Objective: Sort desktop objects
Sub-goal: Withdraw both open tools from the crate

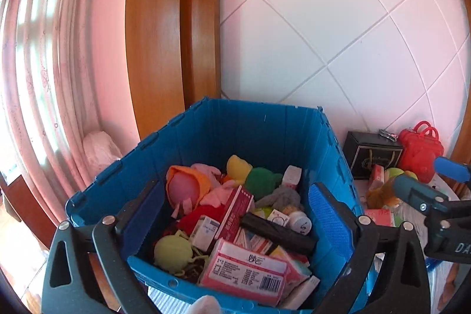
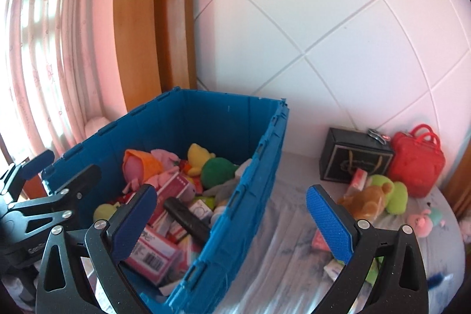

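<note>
While hovering over the blue crate (image 1: 223, 131) by the desk's (image 2: 279, 225) left edge: left gripper (image 1: 235, 211), right gripper (image 2: 232, 222) spread apart, empty.

Open blue plastic crate (image 1: 265, 131): near rim cut by the lower edge of the left wrist view. Pink printed carton (image 1: 247, 270) and black cylindrical roll (image 1: 276, 228) cover the items beneath; carton print too small to read. Small white fuzzy object (image 1: 206, 305), bottom edge: cropped, unidentifiable. Pink plush toy (image 2: 424, 222): blurred.
</note>
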{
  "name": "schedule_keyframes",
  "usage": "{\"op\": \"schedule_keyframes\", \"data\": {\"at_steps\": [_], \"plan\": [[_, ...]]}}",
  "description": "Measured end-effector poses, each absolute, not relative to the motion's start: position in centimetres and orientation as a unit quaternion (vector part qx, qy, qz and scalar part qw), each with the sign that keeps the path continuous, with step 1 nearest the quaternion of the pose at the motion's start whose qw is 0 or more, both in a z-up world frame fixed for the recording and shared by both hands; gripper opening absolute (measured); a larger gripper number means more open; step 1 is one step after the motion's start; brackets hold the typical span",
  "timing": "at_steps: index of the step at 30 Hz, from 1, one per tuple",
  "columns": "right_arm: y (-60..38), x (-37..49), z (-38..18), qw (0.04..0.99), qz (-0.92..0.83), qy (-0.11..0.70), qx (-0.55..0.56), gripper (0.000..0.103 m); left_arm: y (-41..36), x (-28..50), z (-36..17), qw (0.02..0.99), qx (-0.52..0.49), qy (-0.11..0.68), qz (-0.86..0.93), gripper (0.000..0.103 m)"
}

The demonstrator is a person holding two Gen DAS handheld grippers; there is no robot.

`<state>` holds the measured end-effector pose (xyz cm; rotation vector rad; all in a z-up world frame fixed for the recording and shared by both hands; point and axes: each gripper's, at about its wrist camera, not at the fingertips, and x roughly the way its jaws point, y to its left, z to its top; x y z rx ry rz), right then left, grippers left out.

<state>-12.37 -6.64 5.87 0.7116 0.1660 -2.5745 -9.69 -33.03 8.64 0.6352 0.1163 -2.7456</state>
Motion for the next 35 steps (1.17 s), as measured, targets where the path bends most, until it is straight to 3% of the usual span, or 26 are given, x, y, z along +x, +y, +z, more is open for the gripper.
{"op": "schedule_keyframes", "data": {"at_steps": [35], "plan": [[-6.4,-10.5,5.1,0.201,-0.94,0.045,0.272,0.103,-33.6,-8.1,7.7,0.133,0.218,0.041,-0.966,0.1]]}}
